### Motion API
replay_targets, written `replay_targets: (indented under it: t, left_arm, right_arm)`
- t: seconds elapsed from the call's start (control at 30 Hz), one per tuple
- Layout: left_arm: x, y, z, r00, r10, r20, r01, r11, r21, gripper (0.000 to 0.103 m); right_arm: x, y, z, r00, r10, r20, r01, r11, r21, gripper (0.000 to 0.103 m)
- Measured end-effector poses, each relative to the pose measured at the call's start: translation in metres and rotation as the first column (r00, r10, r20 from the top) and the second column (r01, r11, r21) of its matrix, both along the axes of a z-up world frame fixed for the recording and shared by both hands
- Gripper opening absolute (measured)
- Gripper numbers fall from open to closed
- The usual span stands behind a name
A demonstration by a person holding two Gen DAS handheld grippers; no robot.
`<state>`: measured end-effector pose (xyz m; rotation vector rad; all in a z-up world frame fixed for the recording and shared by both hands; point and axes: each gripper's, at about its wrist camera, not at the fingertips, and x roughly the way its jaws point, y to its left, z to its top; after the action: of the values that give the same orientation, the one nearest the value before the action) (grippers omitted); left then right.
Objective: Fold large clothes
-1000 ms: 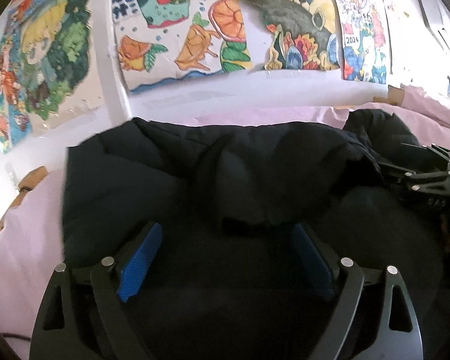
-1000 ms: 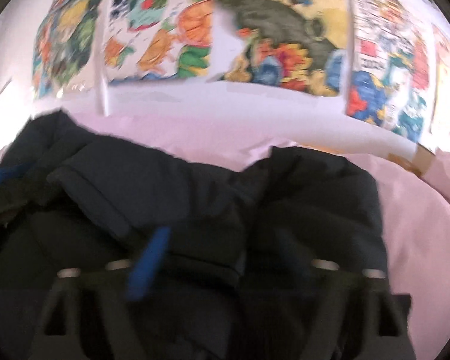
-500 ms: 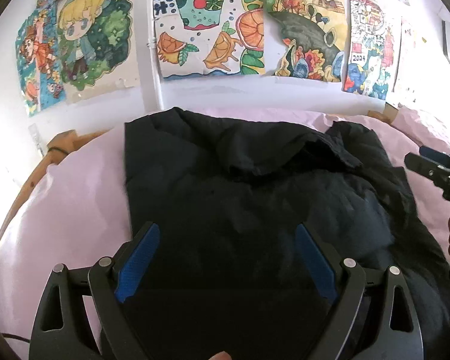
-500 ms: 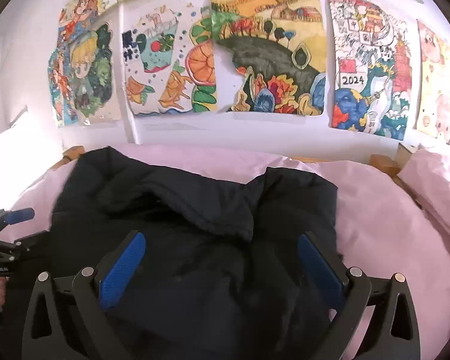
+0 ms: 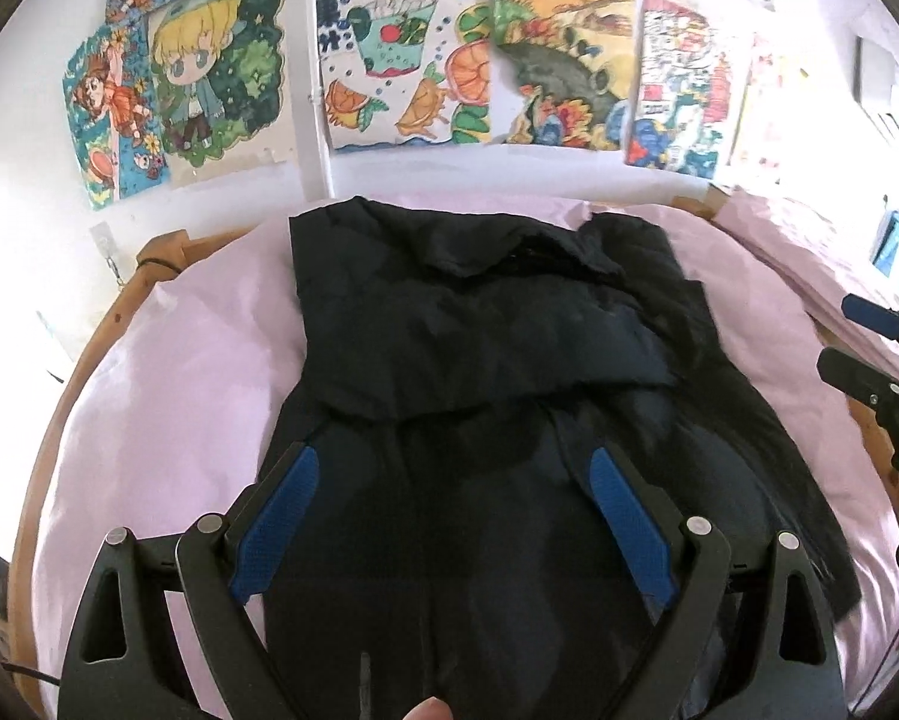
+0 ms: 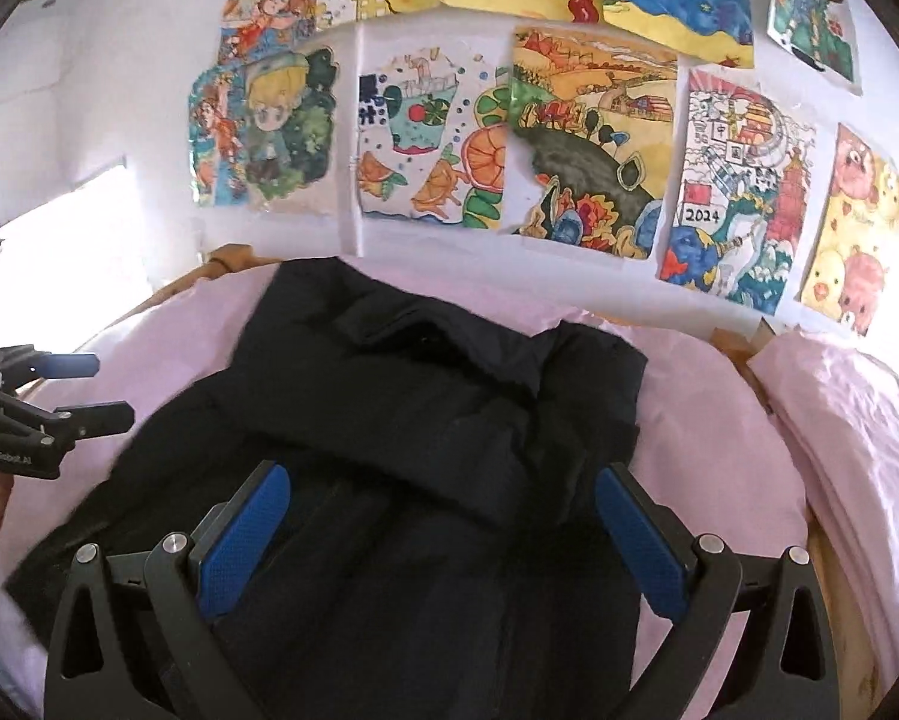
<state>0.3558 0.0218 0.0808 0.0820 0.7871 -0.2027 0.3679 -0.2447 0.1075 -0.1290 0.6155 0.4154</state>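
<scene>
Dark navy padded jacket (image 5: 485,396) lying on the pink-sheeted bed (image 5: 167,396), its far part now doubled toward the viewer over the body. Left gripper (image 5: 449,516) and right gripper (image 6: 443,534), jaws apart and empty, have lifted clear of the fabric; this fold appears complete, with another probably due.

Matt black padded cloth on the jacket (image 5: 485,360), faintly sheened and creased. Smooth pale pink cotton-like bedsheet (image 5: 167,372), softly wrinkled. Varnished brown wood along the bed frame (image 5: 149,252). Matt black plastic on the left gripper (image 5: 449,516) and right gripper (image 6: 443,528), with rough, dimpled blue pads (image 6: 242,540) and shiny metal rivets. Glossy paper drawings (image 6: 593,144) against a matt white wall.
</scene>
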Motion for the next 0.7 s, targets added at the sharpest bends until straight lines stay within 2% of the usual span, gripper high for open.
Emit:
replay_targets:
  t: [0.13, 0.27, 0.37, 0.6, 0.7]
  left_arm:
    - [-0.043, 0.000, 0.014, 1.000, -0.024, 0.012, 0.024, 1.000, 0.001, 0.089]
    - [-0.076, 0.008, 0.019, 0.998, -0.055, -0.007, 0.055, 0.999, 0.000, 0.090]
    - [-0.097, 0.013, 0.018, 0.997, -0.076, -0.015, 0.076, 0.997, 0.016, 0.094]
    - [-0.140, 0.026, -0.003, 0.990, -0.141, 0.016, 0.138, 0.983, 0.119, 0.095]
    - [-0.165, 0.034, -0.012, 0.983, -0.157, 0.097, 0.142, 0.979, 0.144, 0.095]
  right_arm:
    - [-0.036, -0.003, 0.014, 0.999, -0.013, -0.033, 0.013, 1.000, 0.026, 0.103]
    - [-0.075, -0.004, 0.026, 1.000, -0.019, -0.017, 0.019, 1.000, -0.001, 0.103]
    - [-0.102, -0.003, 0.029, 1.000, -0.013, -0.024, 0.012, 1.000, -0.029, 0.103]
    - [-0.161, 0.009, 0.012, 0.998, 0.051, -0.039, -0.056, 0.990, -0.126, 0.103]
    - [-0.178, 0.015, 0.000, 0.994, 0.099, -0.042, -0.105, 0.979, -0.176, 0.103]
